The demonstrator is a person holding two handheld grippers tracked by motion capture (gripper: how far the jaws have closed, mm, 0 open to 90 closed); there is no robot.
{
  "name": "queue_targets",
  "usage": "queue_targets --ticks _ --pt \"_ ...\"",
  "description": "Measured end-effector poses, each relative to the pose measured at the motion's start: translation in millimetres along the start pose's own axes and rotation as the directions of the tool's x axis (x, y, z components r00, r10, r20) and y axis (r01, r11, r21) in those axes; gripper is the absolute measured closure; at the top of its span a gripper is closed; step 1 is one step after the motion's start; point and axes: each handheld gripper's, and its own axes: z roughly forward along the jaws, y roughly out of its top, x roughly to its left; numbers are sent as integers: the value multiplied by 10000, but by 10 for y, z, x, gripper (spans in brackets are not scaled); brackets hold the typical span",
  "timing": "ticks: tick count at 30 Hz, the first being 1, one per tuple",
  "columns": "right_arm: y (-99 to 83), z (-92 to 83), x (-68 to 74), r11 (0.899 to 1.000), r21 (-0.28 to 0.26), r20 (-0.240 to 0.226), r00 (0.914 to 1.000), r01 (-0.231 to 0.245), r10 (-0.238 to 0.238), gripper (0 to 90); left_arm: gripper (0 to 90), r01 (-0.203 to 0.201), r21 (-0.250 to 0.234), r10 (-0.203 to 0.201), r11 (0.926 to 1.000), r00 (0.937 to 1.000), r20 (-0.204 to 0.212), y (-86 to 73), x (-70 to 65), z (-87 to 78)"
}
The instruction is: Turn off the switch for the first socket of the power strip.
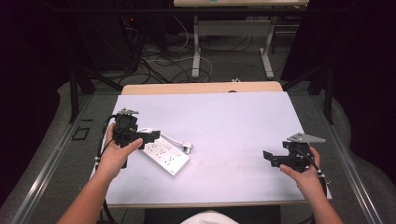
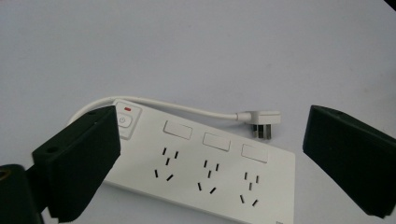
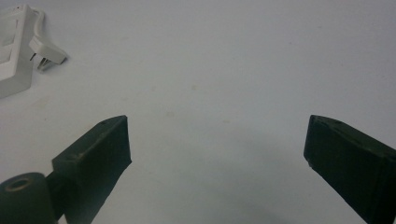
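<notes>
A white power strip (image 1: 166, 157) (image 2: 210, 172) with three sockets and a switch lies flat on the left half of the table, at an angle. Its short white cord curls round to a plug (image 1: 187, 148) (image 2: 264, 122) that rests on the sheet just beside it. My left gripper (image 1: 152, 136) (image 2: 212, 128) hovers at the strip's switch end, jaws open wide, with nothing pinched between them. My right gripper (image 1: 270, 157) (image 3: 217, 135) is held over bare sheet at the right, open and empty. In the right gripper view the strip (image 3: 11, 60) and plug (image 3: 46, 53) sit far off at top left.
A pale sheet (image 1: 224, 116) covers the table, with a wooden edge (image 1: 201, 87) showing at the far side. Beyond it stand another table's legs (image 1: 196, 51) and loose cables (image 1: 159, 65) on the floor. Dark curtains close in both sides.
</notes>
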Motion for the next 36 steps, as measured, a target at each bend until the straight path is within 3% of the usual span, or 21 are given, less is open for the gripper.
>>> queue_targets --ticks 7,11,19,28,29,30,36 --pt "4 -9 -10 10000 15 -14 10000 23 -23 68 3 140 -470 -130 9988 9997 200 -73 49 -109" --pt "8 -17 -11 10000 -3 -23 10000 -76 76 68 2 6 -739 2 9973 9999 105 -128 73 -161" --pt "10 -17 -10 9999 -13 -2 10000 -99 99 68 3 123 -1066 -131 9942 9999 -68 -257 145 -236" --pt "9 -20 -16 9999 13 32 9999 -141 141 68 3 680 -1456 -744 9870 9964 -394 -453 287 -239" --pt "8 -20 -16 9999 15 32 9999 -138 138 68 3 653 -1330 -719 9890 9964 -452 -474 307 -246" --pt "8 -19 -16 9999 15 28 9999 -139 139 68 3 761 -1523 -841 9854 9954 -466 -501 318 -232" --pt "8 -24 -29 10000 15 28 9999 -98 98 68 3 1008 -1661 -1114 9809 9922 -554 -650 401 -233"
